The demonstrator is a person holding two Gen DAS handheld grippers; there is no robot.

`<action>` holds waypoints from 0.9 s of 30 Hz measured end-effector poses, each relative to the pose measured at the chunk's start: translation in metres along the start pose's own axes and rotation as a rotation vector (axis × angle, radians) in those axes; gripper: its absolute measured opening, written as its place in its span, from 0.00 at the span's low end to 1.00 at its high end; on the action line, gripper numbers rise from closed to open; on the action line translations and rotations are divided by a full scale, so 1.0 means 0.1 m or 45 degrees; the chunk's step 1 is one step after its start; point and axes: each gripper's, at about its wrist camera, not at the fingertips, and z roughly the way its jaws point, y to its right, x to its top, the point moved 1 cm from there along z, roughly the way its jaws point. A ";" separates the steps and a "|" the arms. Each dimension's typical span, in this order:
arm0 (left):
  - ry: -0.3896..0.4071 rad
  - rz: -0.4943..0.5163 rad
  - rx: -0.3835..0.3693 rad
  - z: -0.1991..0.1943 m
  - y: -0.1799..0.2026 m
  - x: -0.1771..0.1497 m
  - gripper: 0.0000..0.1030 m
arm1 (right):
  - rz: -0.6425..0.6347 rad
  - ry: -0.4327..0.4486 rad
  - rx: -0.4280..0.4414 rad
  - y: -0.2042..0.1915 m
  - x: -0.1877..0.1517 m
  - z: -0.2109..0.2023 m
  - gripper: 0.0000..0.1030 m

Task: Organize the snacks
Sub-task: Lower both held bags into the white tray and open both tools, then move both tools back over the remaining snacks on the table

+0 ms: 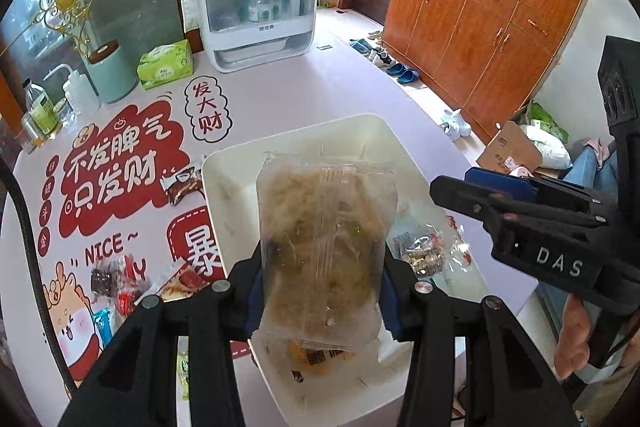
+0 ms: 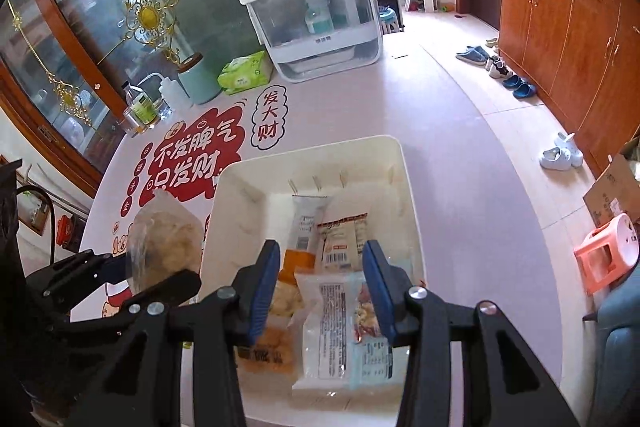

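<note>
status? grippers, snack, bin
Left gripper shut on clear snack bag, held over white bin. Right gripper open, empty, above packets in bin. Nothing blocking the drop.

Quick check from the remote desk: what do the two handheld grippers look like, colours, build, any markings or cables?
Both are black plastic scissor-style frames with silver pivot bolts and blue finger pads. The left gripper shows its blue pads at the fingertips, and a black cable runs down the left edge of its view. The right gripper has the same blue pads; seen from the left wrist, its body carries white "DAS" lettering.
</note>
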 end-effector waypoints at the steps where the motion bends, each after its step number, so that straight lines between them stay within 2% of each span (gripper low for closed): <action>1: 0.003 0.002 0.007 0.02 0.01 0.02 0.44 | -0.001 0.001 -0.004 0.01 0.01 0.01 0.42; 5: 0.011 0.003 0.040 0.08 0.02 0.07 0.45 | 0.000 -0.008 -0.022 0.05 0.01 0.06 0.42; 7: 0.018 0.006 0.062 0.11 0.03 0.08 0.49 | 0.001 -0.013 -0.034 0.07 0.00 0.07 0.43; 9: 0.030 0.010 0.085 0.12 0.04 0.09 0.72 | 0.001 -0.014 -0.046 0.09 -0.01 0.08 0.43; 11: 0.060 0.009 0.112 0.10 0.05 0.10 0.83 | 0.008 -0.018 -0.061 0.12 -0.01 0.10 0.43; 13: 0.083 0.019 0.132 0.09 0.06 0.10 0.86 | 0.017 -0.029 -0.059 0.15 -0.02 0.11 0.43; 27: 0.045 -0.005 0.150 0.14 -0.01 0.00 0.88 | 0.041 -0.076 -0.051 0.19 -0.08 0.20 0.43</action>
